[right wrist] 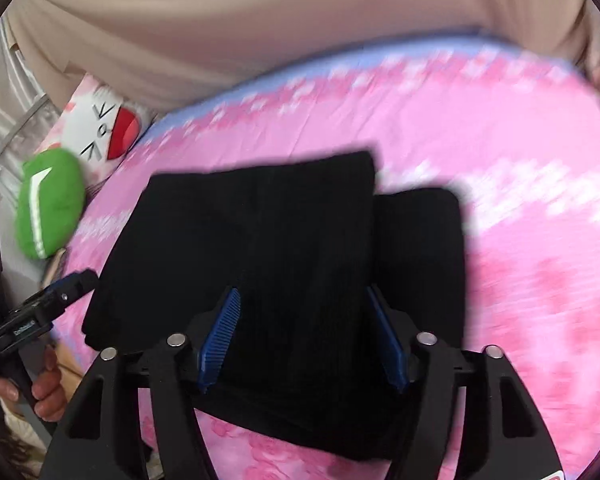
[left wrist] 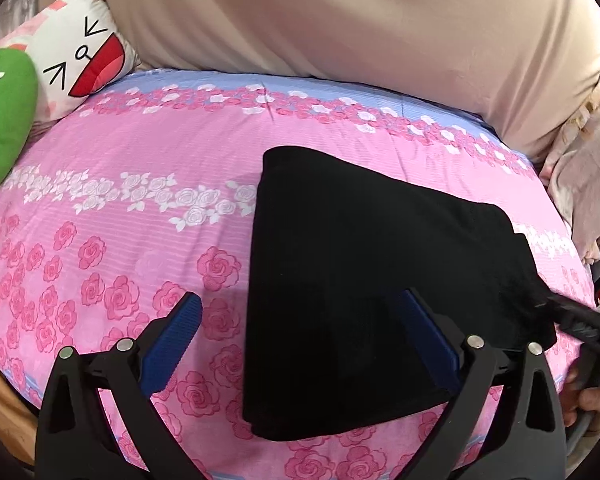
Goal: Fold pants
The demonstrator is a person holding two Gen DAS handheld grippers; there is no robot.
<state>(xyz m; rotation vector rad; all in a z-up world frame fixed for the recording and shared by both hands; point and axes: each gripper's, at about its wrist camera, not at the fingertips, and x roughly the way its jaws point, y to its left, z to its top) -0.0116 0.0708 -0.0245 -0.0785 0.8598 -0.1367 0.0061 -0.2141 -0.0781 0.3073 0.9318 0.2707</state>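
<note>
Two cushions sit at the bed's left edge: a green plush one [left wrist: 2, 128] and a cartoon-face pillow [left wrist: 80, 60]. Folded black pants [left wrist: 364, 280] lie on the pink rose-print bedsheet [left wrist: 140, 208]. Left gripper [left wrist: 300, 320] jaws stand wide apart, empty; right gripper [right wrist: 304, 320] jaws apart over the ribbed cloth, not pinching.

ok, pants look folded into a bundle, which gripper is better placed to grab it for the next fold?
Probably right. The right gripper sits centred over the black pants, open, fabric between its fingers. The left gripper straddles only their left edge, one finger over the pink sheet.
</note>
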